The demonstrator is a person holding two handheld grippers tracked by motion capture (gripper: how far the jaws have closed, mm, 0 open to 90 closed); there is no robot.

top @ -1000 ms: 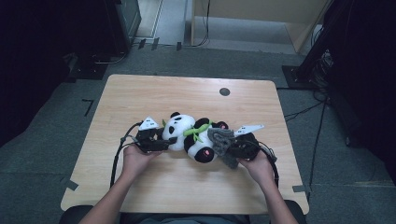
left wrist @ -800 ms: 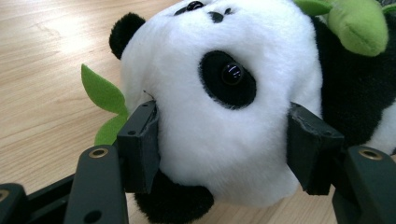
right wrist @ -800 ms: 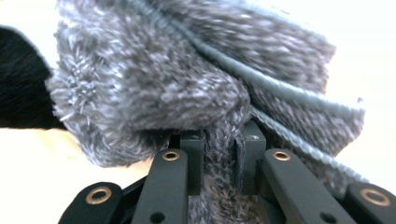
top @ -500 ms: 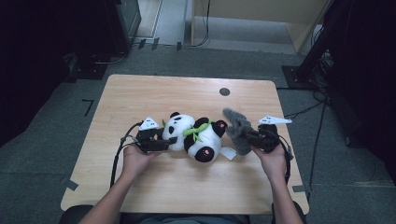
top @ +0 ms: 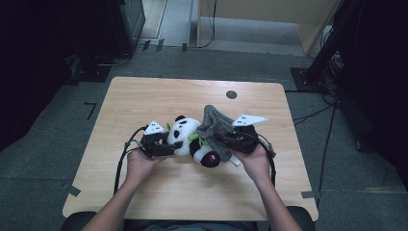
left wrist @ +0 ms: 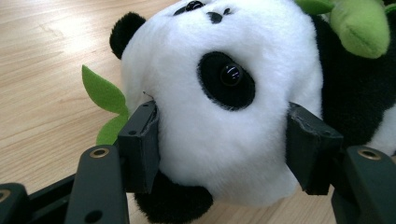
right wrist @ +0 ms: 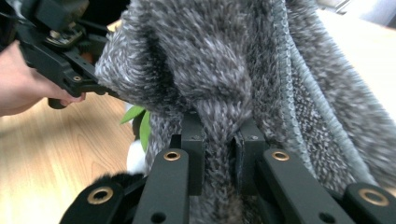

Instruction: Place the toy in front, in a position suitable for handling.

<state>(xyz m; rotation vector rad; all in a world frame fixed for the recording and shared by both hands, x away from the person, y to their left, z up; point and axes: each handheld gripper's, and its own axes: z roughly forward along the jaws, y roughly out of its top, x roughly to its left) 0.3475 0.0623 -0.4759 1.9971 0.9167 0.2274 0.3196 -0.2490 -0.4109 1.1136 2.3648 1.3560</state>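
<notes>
Left tool (left wrist: 224, 144): clamped the panda's head (left wrist: 219, 93).
Right tool (right wrist: 219, 154): pinched grey cloth (right wrist: 224, 70) at panda's 3 o'clock.
Advice: drape evenly, keeping panda steady on desk (top: 144, 96).

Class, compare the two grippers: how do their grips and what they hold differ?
The left gripper holds the panda by its head, jaws spread wide; the right gripper pinches a fold of the grey cloth, jaws nearly together. The panda lies on the table; the cloth is draped over it. Both things are soft.
</notes>
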